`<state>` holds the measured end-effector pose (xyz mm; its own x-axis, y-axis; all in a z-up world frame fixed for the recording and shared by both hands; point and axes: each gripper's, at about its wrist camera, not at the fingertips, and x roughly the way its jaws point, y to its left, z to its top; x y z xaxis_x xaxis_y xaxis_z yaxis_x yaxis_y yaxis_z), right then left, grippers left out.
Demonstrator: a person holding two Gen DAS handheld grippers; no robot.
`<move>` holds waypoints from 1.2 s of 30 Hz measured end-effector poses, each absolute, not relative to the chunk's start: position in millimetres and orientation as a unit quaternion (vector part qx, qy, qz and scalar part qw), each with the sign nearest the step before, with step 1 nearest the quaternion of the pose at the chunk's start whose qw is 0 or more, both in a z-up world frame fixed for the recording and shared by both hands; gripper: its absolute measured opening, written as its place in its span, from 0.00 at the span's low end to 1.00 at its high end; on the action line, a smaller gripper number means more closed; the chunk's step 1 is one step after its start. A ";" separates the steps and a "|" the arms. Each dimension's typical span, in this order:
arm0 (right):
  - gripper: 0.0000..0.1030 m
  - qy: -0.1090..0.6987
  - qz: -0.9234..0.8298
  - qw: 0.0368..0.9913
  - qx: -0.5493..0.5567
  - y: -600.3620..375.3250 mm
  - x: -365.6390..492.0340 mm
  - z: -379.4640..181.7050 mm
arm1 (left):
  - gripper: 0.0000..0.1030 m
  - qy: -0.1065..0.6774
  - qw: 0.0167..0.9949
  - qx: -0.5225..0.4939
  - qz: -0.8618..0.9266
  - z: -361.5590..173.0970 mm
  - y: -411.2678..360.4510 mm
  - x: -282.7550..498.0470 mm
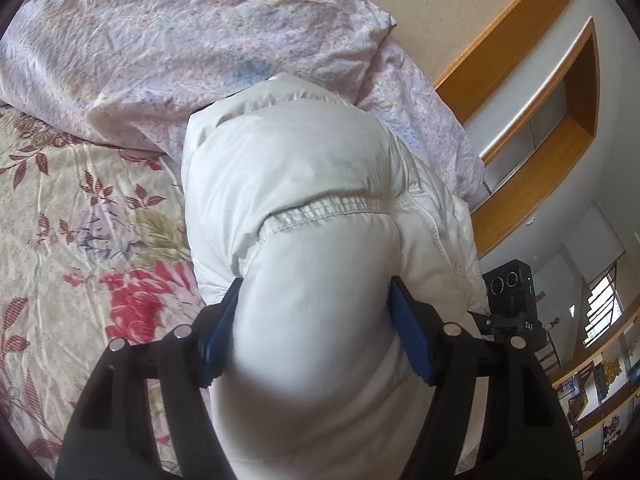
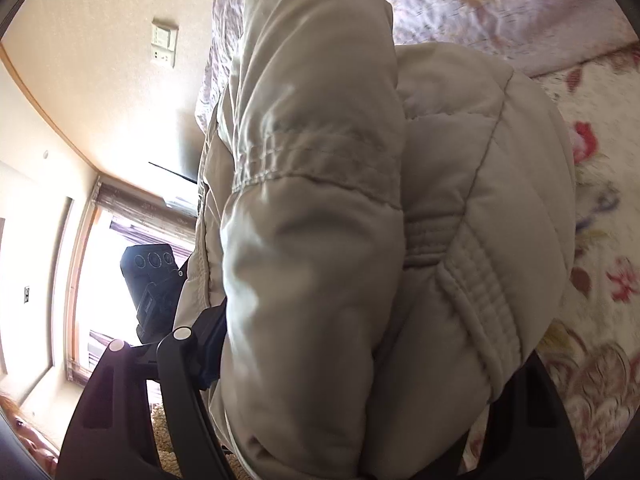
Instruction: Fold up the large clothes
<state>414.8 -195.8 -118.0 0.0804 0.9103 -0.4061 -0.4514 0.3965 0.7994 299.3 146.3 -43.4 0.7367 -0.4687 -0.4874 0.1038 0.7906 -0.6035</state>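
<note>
A puffy white quilted jacket [image 1: 288, 168] fills the middle of the left wrist view, bunched up above the floral bed sheet [image 1: 80, 220]. My left gripper [image 1: 316, 284] is shut on a thick roll of it, with both blue pads [image 1: 408, 332] pressed into the padding. The same jacket [image 2: 320, 140] looks beige in the right wrist view and hangs in bulging folds with an elastic hem. My right gripper [image 2: 376, 332] is shut on a fat fold; its left finger presses the fabric and the jacket covers its right finger.
A crumpled lilac duvet [image 1: 180, 40] lies on the bed behind the jacket. A wooden wall shelf [image 1: 560, 120] is to the right. Each view shows the other gripper's black body [image 1: 512, 292] [image 2: 148, 272] beside the jacket. A bright window [image 2: 100, 280] is on the left.
</note>
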 end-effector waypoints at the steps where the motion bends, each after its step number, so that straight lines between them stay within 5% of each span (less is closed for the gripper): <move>1: 0.72 0.468 0.492 0.694 0.242 -189.1 416.3 -117.6 | 0.68 0.324 0.891 -0.279 -0.156 -43.6 150.3 298.7; 5: 0.72 0.477 0.471 0.701 0.242 -180.1 428.6 -125.3 | 0.68 0.328 0.900 -0.256 -0.129 -47.1 157.2 305.9; 8: 0.89 0.495 0.433 0.706 0.263 -184.2 434.7 -147.0 | 0.76 0.339 0.904 -0.234 -0.113 -56.9 159.3 315.3; 12: 0.92 0.485 0.392 0.736 0.264 -210.1 421.1 -138.7 | 0.86 0.342 0.914 -0.201 -0.091 -50.6 154.7 314.0; 20: 0.94 0.347 0.266 0.886 0.156 -263.0 362.1 -59.4 | 0.92 0.303 0.946 -0.117 -0.004 -10.6 146.8 292.4; 28: 0.59 0.235 0.258 0.937 -0.001 -163.1 360.4 -18.0 | 0.92 0.300 0.953 -0.028 0.034 4.4 86.5 308.7; 36: 0.55 0.266 0.215 0.939 -0.026 -106.4 412.4 -33.2 | 0.98 0.331 0.943 -0.023 0.033 -25.6 85.0 341.5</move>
